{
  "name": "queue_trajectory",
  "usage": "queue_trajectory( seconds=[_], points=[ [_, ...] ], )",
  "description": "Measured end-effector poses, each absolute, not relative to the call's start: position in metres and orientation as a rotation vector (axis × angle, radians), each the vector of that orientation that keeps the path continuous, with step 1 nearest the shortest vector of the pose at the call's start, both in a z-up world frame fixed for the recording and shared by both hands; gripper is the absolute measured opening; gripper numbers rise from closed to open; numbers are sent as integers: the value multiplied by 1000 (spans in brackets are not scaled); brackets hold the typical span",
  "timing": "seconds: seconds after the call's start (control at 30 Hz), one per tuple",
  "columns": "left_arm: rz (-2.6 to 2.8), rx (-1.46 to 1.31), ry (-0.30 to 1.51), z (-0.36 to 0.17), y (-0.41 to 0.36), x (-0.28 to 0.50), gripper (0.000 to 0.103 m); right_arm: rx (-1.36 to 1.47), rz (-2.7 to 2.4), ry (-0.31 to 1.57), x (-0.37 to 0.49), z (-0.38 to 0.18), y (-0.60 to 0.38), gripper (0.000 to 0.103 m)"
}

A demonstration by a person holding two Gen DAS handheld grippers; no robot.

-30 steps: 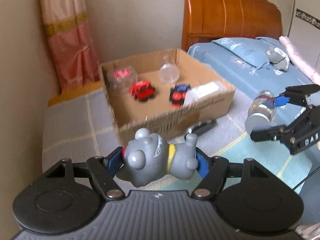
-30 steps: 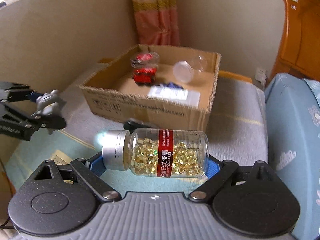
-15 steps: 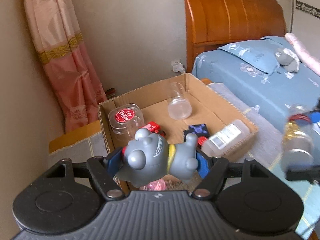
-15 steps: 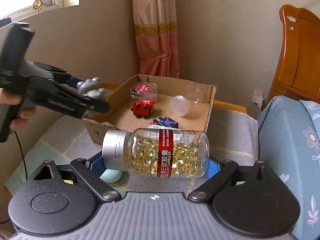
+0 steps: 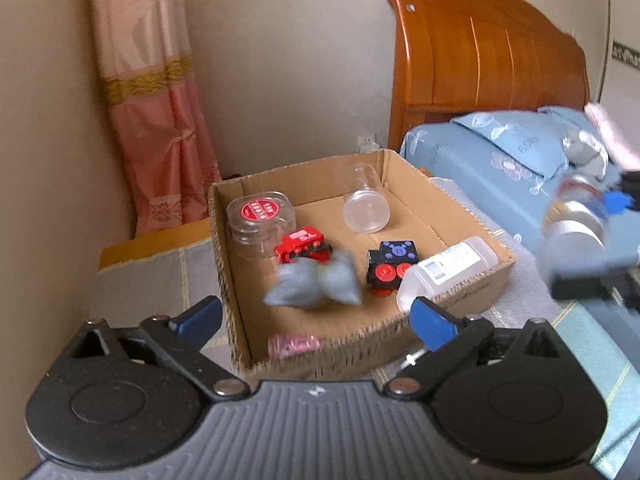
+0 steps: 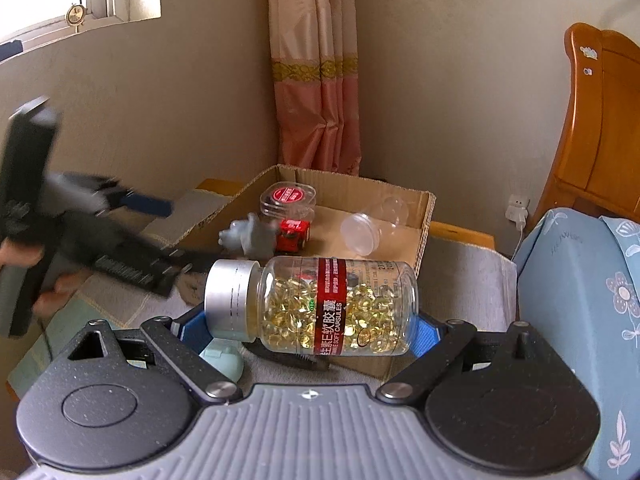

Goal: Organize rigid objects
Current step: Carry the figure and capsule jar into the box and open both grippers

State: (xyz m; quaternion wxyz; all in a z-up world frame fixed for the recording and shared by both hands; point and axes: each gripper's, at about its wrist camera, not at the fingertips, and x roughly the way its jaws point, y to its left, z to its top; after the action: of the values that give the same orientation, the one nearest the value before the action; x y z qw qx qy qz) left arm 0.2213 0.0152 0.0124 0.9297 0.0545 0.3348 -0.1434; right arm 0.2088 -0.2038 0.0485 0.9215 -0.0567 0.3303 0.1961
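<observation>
My left gripper (image 5: 316, 316) hangs over the near edge of the cardboard box (image 5: 360, 350), its jaws opening with nothing between the blue pads. The grey toy animal (image 5: 312, 284) is a blur inside the box, just beyond the fingers and clear of them; the right wrist view shows the toy (image 6: 248, 240) at the box's left wall. My right gripper (image 6: 310, 328) is shut on a clear capsule bottle (image 6: 320, 308) with a silver cap and red label, held sideways in front of the box. The bottle (image 5: 576, 220) shows blurred at the right of the left wrist view.
The box holds a clear jar with a red lid (image 5: 260, 220), a red toy car (image 5: 304, 244), a black and blue toy (image 5: 390, 266), a clear cup on its side (image 5: 366, 208), a white bottle (image 5: 444, 268) and a pink item (image 5: 294, 346). A blue bed (image 5: 500, 168) lies right.
The left gripper moved in over the box and opened, and the grey toy dropped out of it into the box. The right gripper rose a little, still gripping the bottle.
</observation>
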Motion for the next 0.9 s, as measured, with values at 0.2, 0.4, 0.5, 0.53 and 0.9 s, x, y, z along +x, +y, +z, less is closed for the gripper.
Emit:
queue_trajectory(
  seconds=[0.2, 0.4, 0.5, 0.53, 0.9],
  points=[
    [-246, 55, 707, 3, 27, 200, 100, -121, 375, 686, 238, 54, -200, 96],
    [-88, 82, 688, 0, 36, 182, 100, -83, 338, 711, 280, 58, -196, 96],
    [-37, 71, 657, 3, 42, 170, 100, -65, 324, 737, 303, 58, -191, 96],
    [-29, 57, 653, 3, 43, 168, 100, -62, 318, 754, 312, 56, -189, 96],
    [19, 51, 640, 1, 47, 141, 100, -5, 231, 851, 376, 22, -164, 99]
  ],
)
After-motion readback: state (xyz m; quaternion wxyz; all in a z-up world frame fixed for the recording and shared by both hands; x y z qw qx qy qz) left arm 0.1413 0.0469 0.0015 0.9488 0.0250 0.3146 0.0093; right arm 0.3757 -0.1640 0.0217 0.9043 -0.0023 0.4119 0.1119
